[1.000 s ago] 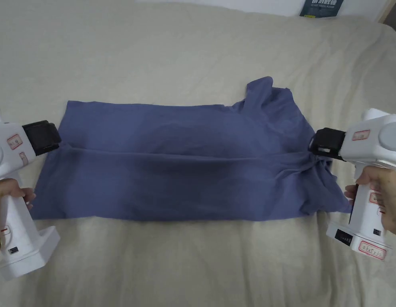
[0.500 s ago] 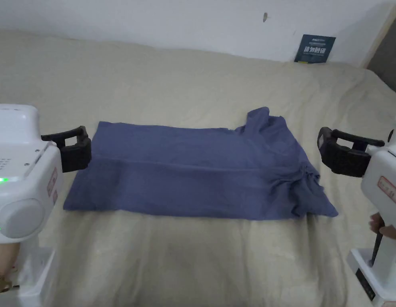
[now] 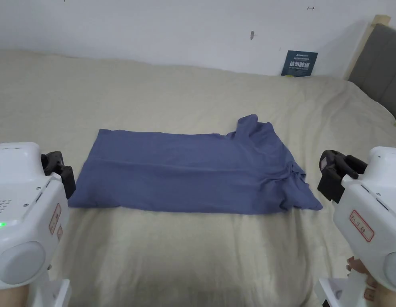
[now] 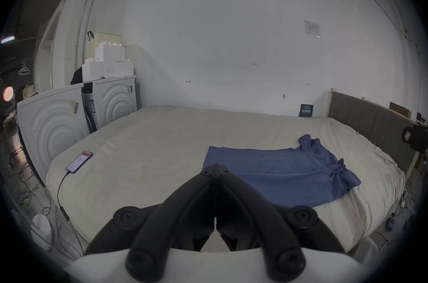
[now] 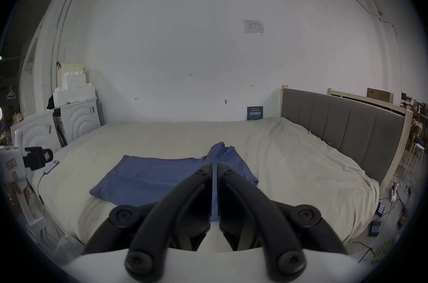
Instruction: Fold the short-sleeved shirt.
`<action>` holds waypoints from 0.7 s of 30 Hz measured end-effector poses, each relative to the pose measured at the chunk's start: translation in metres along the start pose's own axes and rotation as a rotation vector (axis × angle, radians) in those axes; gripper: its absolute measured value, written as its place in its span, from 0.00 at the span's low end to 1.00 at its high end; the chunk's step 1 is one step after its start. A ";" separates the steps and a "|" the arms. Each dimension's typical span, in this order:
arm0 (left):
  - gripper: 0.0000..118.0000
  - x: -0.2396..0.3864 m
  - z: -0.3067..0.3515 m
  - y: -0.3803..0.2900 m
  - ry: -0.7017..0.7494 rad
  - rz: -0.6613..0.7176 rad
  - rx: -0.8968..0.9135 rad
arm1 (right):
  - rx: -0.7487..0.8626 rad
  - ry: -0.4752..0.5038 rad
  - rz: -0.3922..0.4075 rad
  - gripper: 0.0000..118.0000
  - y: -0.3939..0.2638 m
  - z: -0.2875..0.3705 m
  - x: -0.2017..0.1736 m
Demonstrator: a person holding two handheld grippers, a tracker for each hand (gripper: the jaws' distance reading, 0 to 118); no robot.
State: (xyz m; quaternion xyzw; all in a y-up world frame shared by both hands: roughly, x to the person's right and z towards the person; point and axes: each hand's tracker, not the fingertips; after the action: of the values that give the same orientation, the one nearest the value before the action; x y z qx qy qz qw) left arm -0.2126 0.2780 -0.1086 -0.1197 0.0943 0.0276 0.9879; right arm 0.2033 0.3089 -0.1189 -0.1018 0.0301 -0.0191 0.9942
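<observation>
On the bed [image 3: 193,260] lies the folded shirt [image 3: 185,176], untouched.

The bed [image 3: 185,260] lies bare along its near edge and across its far half, open to a tool from the front. The blue shirt [image 3: 193,176] covers the middle. A phone [image 4: 80,160] with its cable sits at the left edge. The wall [image 3: 153,28] closes the far edge, a headboard [image 3: 377,68] the right
</observation>
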 end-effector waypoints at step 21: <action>0.94 -0.018 -0.151 0.024 -0.147 0.106 -0.509 | -0.098 0.013 -0.048 0.03 -0.001 -0.052 0.004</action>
State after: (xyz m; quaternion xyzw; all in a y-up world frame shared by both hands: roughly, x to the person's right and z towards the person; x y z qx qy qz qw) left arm -0.2595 0.2647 -0.2543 -0.3569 0.0183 0.1106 0.9274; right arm 0.2039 0.2971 -0.1696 -0.1511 0.0348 -0.0421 0.9870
